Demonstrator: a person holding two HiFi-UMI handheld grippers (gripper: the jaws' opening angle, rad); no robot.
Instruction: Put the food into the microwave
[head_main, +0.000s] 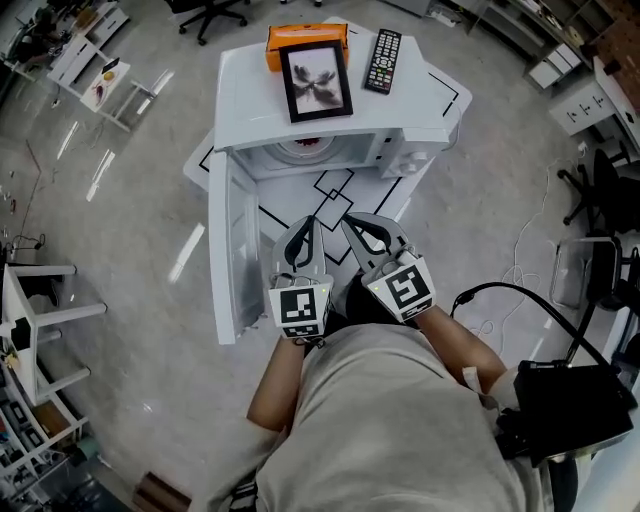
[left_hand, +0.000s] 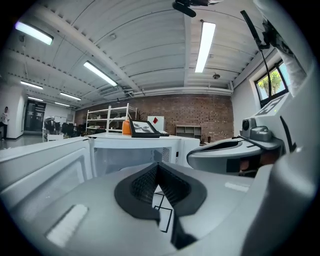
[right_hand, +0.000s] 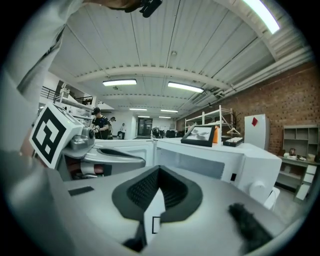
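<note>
A white microwave (head_main: 330, 110) stands on a low white table (head_main: 440, 90), its door (head_main: 232, 245) swung open to the left. In the head view a white plate with reddish food (head_main: 303, 151) lies inside the cavity. My left gripper (head_main: 313, 223) and right gripper (head_main: 348, 221) hang side by side just in front of the opening, close to the person's body, both pointing at the microwave. Each is shut, pads meeting, with nothing between them. The left gripper (left_hand: 158, 167) faces the open cavity (left_hand: 125, 157). The right gripper (right_hand: 159, 170) looks across the microwave's front (right_hand: 200, 167).
On the microwave's top lie a framed picture (head_main: 316, 80), an orange box (head_main: 305, 38) and a black remote (head_main: 383, 60). A black case with a cable (head_main: 570, 405) sits on the floor at the right. White stools (head_main: 35, 320) stand at the left, office chairs further off.
</note>
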